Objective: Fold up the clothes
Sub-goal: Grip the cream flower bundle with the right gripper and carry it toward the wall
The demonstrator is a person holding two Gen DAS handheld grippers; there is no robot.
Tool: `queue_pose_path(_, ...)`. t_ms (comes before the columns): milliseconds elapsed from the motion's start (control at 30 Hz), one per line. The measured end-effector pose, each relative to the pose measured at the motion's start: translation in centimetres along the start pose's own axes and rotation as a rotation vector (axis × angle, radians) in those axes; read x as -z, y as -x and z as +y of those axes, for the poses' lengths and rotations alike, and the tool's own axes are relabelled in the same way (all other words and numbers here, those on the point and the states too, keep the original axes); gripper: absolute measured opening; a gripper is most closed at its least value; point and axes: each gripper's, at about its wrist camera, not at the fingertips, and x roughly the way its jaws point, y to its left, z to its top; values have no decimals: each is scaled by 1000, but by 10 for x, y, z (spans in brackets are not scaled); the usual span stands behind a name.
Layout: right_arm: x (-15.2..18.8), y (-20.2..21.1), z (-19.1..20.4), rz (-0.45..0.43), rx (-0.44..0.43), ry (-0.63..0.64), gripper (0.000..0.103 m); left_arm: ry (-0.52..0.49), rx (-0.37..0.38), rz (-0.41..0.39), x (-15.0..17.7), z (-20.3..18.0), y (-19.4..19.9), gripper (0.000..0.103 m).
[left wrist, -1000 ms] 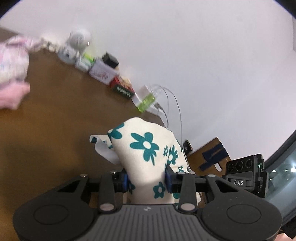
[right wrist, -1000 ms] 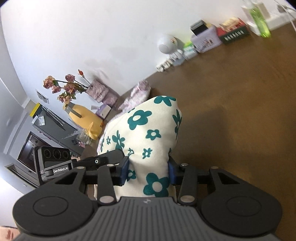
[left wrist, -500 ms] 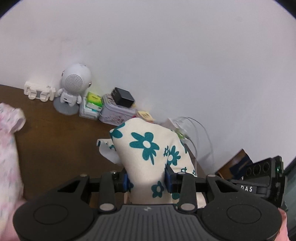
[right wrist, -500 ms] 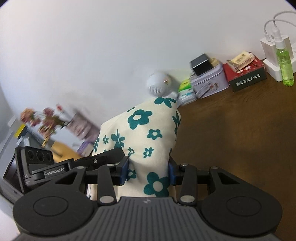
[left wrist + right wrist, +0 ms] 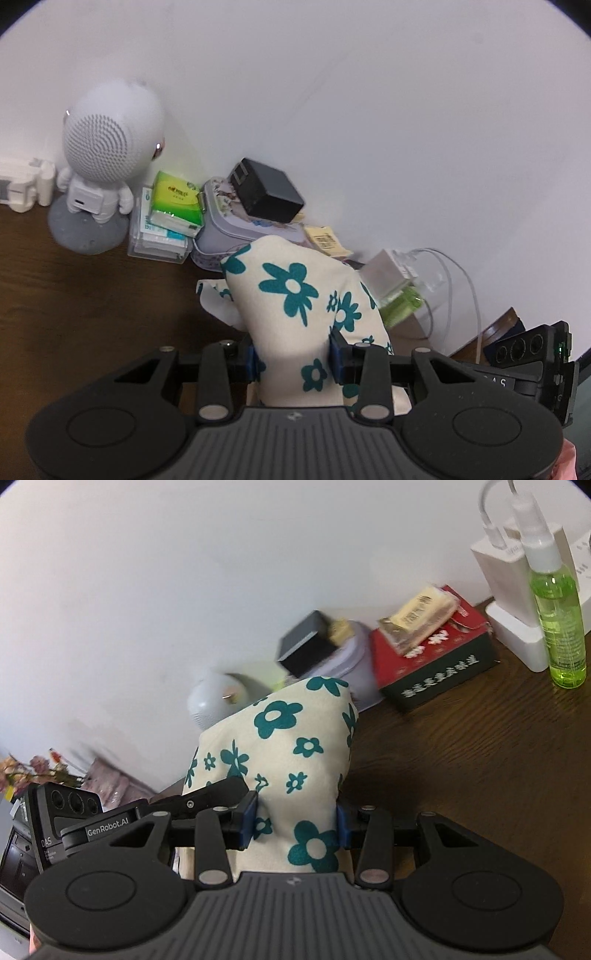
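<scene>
Both grippers pinching one cream cloth printed with teal flowers point(image 5: 295, 295) — left gripper point(image 5: 295, 356) clamped on a bunched fold between its blue pads, right gripper point(image 5: 295, 818) clamped on another fold of the same garment, seen from its own camera point(image 5: 295, 746). Cloth held up off the dark brown wooden table point(image 5: 480, 757), hanging above its back edge, close to the clutter lined against the white wall.

Clutter there: a white robot-shaped speaker on a grey base point(image 5: 107, 166), a green tissue pack point(image 5: 173, 203), a lilac tin point(image 5: 225, 221) with a black box on top point(image 5: 266, 192), a red and green carton point(image 5: 436, 657), a green spray bottle point(image 5: 557, 602) beside a white charger point(image 5: 498, 565).

Likely trouble from here: laying the cloth down this near the back edge could drape it over the tin or knock over the upright bottle. Hidden slack below the pads may also land creased, spoiling a clean fold. Blur in the right view suggests quick travel — a thin grip on bunched fabric could slip.
</scene>
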Motion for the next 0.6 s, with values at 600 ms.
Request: queue_pose_path(600,0,-18,-34,-57,-5,-1,58,91,-45,-88,10,28,-14,63)
